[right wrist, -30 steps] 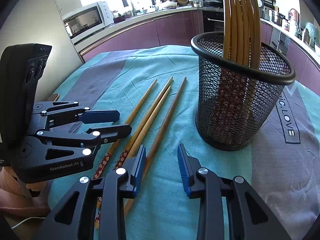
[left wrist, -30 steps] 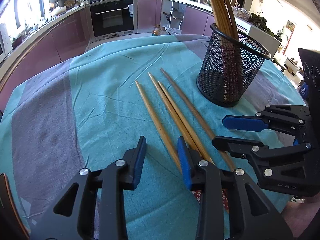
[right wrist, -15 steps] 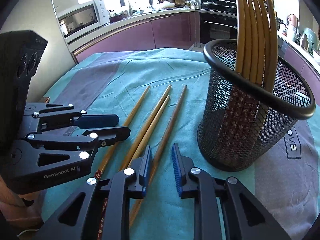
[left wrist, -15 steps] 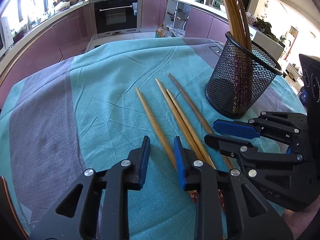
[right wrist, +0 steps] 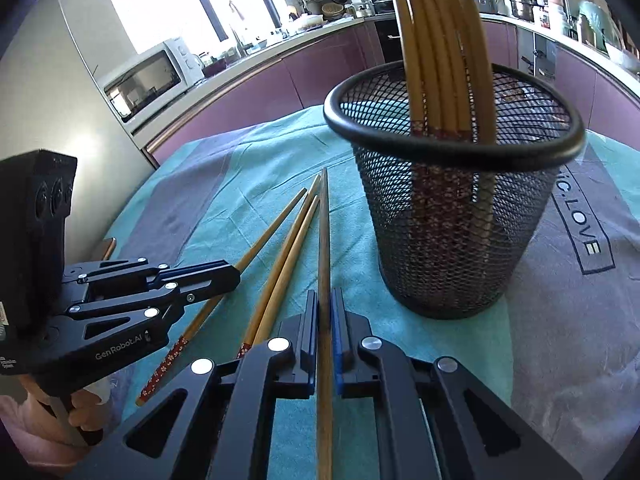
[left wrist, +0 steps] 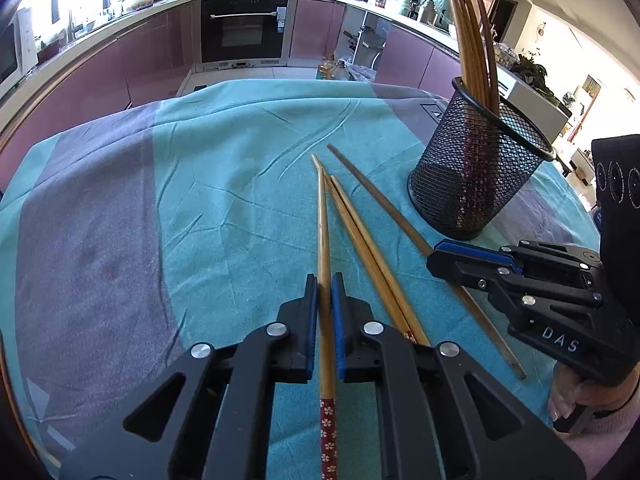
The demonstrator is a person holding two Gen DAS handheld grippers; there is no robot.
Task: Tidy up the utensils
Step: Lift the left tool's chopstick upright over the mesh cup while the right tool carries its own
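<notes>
Several bamboo chopsticks lie on the teal and grey cloth. My left gripper [left wrist: 324,280] is shut on the leftmost chopstick [left wrist: 322,216], whose red flowered end runs back between the fingers. My right gripper [right wrist: 324,296] is shut on the darker rightmost chopstick [right wrist: 323,232]. Between them, two chopsticks [left wrist: 360,248] lie side by side, untouched. A black mesh cup [left wrist: 476,176] stands to the right and holds several upright chopsticks [right wrist: 436,40]. In the left wrist view the right gripper [left wrist: 436,256] clamps the dark chopstick [left wrist: 384,204]. In the right wrist view the left gripper [right wrist: 232,276] grips its chopstick [right wrist: 272,232].
The cloth [left wrist: 120,220] covers a round table that drops off at its far edge toward purple kitchen cabinets and an oven [left wrist: 244,32]. A microwave [right wrist: 148,80] sits on the counter at the left. A person's hand [left wrist: 576,400] holds the right gripper's handle.
Both grippers have gone from open to shut, each clamping one chopstick. The left one's chopstick now points straight ahead between its fingers, as does the right one's.
</notes>
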